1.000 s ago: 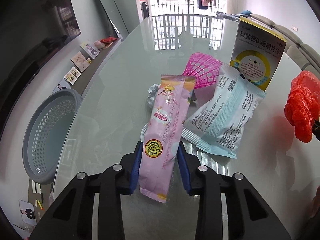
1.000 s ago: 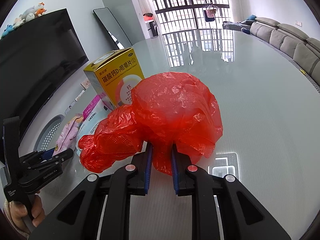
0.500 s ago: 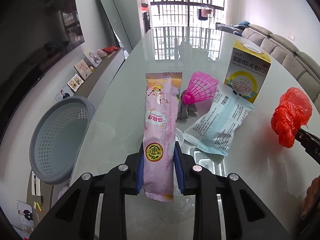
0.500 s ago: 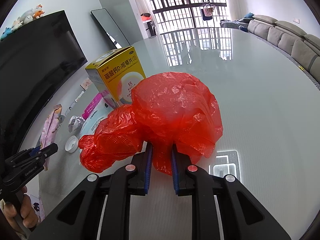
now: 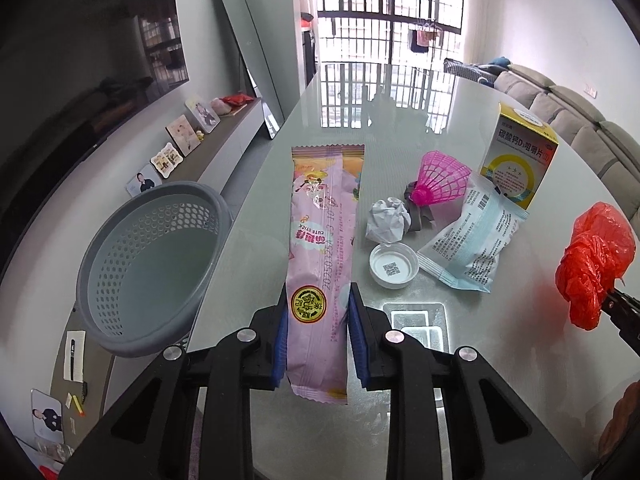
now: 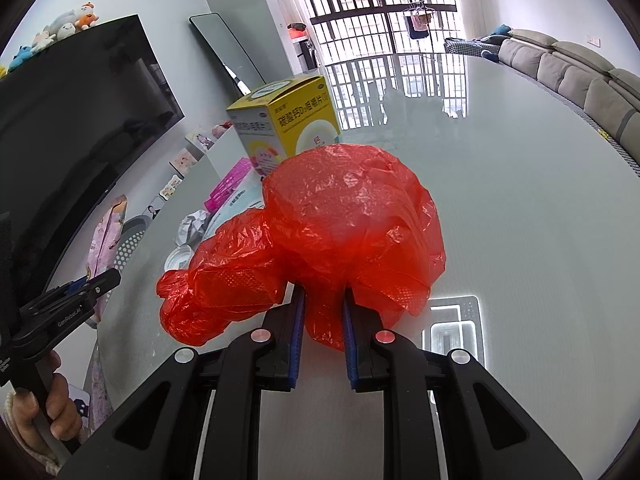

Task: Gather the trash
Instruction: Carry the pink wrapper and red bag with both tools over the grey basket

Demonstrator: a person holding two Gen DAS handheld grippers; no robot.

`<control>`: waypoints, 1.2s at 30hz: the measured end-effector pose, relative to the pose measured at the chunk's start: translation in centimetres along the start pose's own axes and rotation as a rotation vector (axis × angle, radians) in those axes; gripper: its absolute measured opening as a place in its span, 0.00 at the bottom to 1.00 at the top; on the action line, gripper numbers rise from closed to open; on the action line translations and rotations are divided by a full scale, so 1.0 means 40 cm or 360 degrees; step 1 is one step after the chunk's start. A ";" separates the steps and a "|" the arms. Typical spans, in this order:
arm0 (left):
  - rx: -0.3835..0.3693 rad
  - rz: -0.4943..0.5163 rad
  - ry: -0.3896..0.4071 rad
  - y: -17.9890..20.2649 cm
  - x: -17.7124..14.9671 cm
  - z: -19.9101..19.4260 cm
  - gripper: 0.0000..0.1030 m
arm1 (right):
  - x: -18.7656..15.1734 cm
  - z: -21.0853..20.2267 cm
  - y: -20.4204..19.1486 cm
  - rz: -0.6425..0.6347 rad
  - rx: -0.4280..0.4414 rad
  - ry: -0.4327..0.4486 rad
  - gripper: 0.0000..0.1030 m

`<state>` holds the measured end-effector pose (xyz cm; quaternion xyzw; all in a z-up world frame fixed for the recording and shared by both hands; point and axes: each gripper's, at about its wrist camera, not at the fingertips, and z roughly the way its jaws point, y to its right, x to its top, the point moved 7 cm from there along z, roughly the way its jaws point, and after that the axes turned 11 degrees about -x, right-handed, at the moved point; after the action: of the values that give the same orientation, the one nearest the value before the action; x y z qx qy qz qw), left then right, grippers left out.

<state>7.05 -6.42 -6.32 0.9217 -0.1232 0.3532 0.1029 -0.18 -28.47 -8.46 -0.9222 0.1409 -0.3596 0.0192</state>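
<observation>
Both wrist fisheyes close over glass table point(image 5: 400, 128), facing window, sharing yellow box point(image 6: 288, 120)

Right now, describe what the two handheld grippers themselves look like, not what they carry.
Both are alike: the left gripper and right gripper have glossy black angular bodies with triangular cut-outs, round silver screws, and flat fingers lined with blue ribbed pads. In the right wrist view the left gripper's side carries white "GenRobot.AI" lettering, and a bare hand grips its handle. No cables show.
</observation>
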 end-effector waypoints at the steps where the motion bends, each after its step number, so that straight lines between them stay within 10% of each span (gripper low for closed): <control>1: 0.0003 0.0000 0.0005 -0.008 -0.002 -0.004 0.25 | -0.003 -0.002 -0.012 -0.0005 0.0005 0.0001 0.17; 36: 0.0211 -0.0303 0.0075 -0.493 -0.050 -0.045 0.25 | 0.073 0.131 -0.734 -0.0513 0.0356 -0.0035 0.17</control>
<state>10.38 13.10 -8.41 0.9255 -0.0090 0.3706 0.0777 12.61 -1.45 -6.39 -0.9288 -0.0497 -0.3613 0.0652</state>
